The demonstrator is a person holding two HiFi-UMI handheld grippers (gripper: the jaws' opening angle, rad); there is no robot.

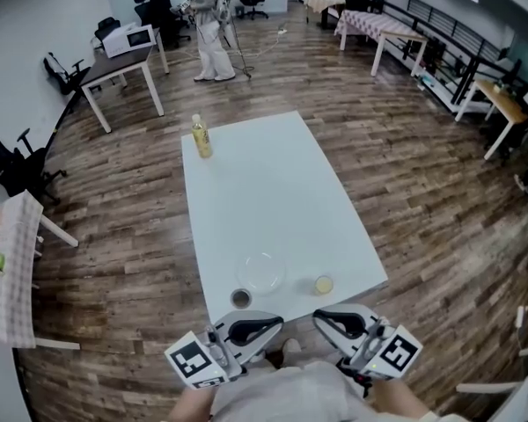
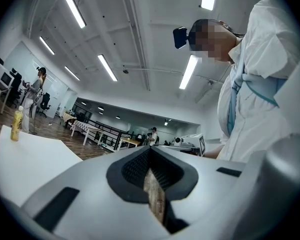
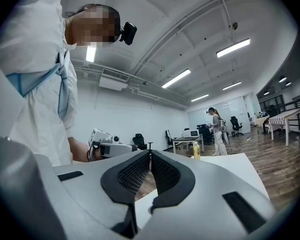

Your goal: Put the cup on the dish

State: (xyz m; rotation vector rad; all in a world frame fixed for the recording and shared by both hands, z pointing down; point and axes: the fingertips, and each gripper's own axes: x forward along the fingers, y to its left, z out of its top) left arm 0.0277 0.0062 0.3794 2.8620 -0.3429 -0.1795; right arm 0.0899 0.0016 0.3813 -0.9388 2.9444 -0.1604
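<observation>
dark cup (image 1: 240, 298), seemingly beside clear dish (image 1: 262, 272)

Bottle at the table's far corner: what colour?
The bottle is yellow, paler at the top. The head view shows it best.

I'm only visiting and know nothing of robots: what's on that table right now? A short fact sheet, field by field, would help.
Surface: white rectangular table
Dish: clear glass dish, empty, near the person
Cups: small dark cup and small yellowish cup, either side of the dish, neither on it
Bottle: yellow bottle, upright, far corner
Left hand-held gripper: shut, empty
Right hand-held gripper: shut, empty
</observation>
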